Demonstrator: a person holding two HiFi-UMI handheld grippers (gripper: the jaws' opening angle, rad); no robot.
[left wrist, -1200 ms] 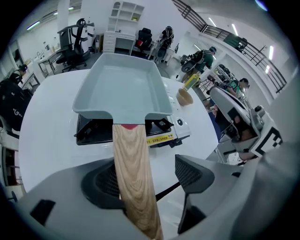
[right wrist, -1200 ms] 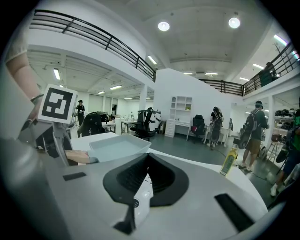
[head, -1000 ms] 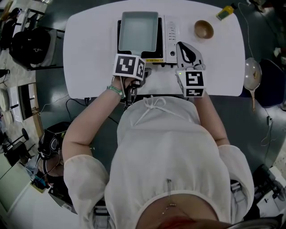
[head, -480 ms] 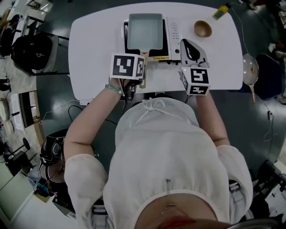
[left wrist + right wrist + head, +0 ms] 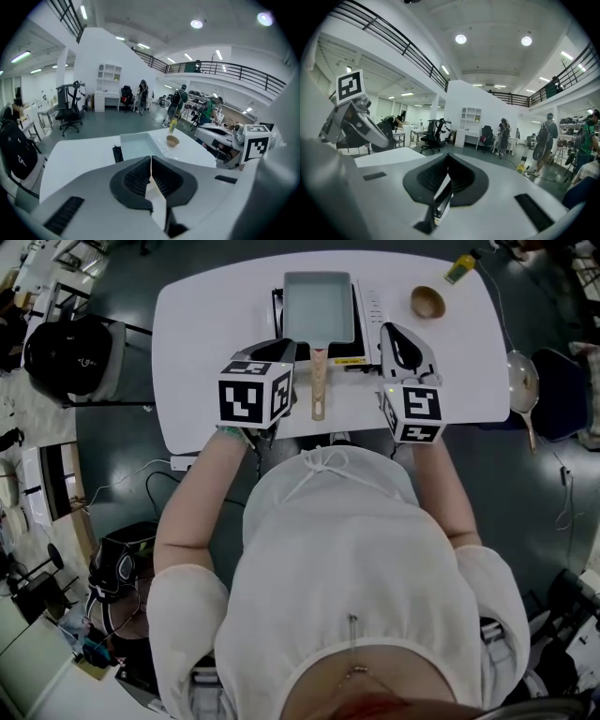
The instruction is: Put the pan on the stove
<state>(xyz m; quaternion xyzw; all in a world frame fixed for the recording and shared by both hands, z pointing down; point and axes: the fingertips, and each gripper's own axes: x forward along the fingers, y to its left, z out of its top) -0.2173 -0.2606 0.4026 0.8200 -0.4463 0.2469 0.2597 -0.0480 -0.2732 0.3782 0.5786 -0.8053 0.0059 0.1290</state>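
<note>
A grey rectangular pan [image 5: 319,306] sits on the black stove [image 5: 370,310] at the far middle of the white table [image 5: 206,324]. Its wooden handle [image 5: 318,385] points toward me and lies bare. My left gripper [image 5: 284,343] hovers just left of the handle, jaws shut with nothing between them. In the left gripper view the pan [image 5: 136,145] lies ahead beyond the shut left gripper [image 5: 151,158]. My right gripper [image 5: 398,341] stands right of the stove, shut and empty; its own view shows the right gripper [image 5: 448,155] with jaws meeting.
A wooden bowl [image 5: 428,302] and a yellow bottle [image 5: 466,265] stand at the table's far right. A ladle [image 5: 523,390] lies off the right edge. A black bag [image 5: 70,352] rests on a chair to the left. People stand in the hall beyond.
My left gripper has come off the pan handle, moved left and gone from open to shut. The handle now shows in full. The right gripper has barely moved.
</note>
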